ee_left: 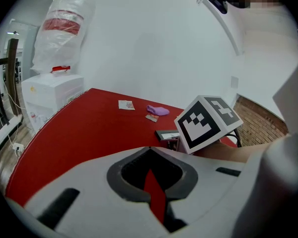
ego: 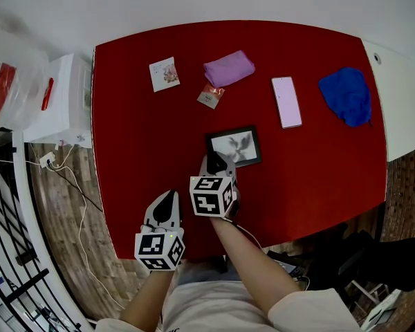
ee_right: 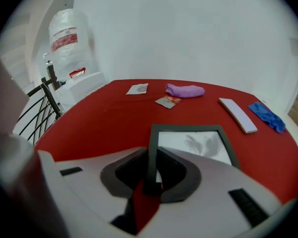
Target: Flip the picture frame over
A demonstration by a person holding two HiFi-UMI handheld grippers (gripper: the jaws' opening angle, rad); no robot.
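The picture frame [ego: 234, 146] lies face up at mid-picture on the red worktop [ego: 135, 109]. The right tool [ego: 218, 163] clenches its near left rail. The left tool [ego: 167, 199] is closed on nothing. The frame looks stiff, light and probably fragile, so hold the rail, not the pane.

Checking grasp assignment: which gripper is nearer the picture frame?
Right. The right gripper grips the picture frame at its near-left corner; the left gripper sits shut, back toward the person, apart from it.
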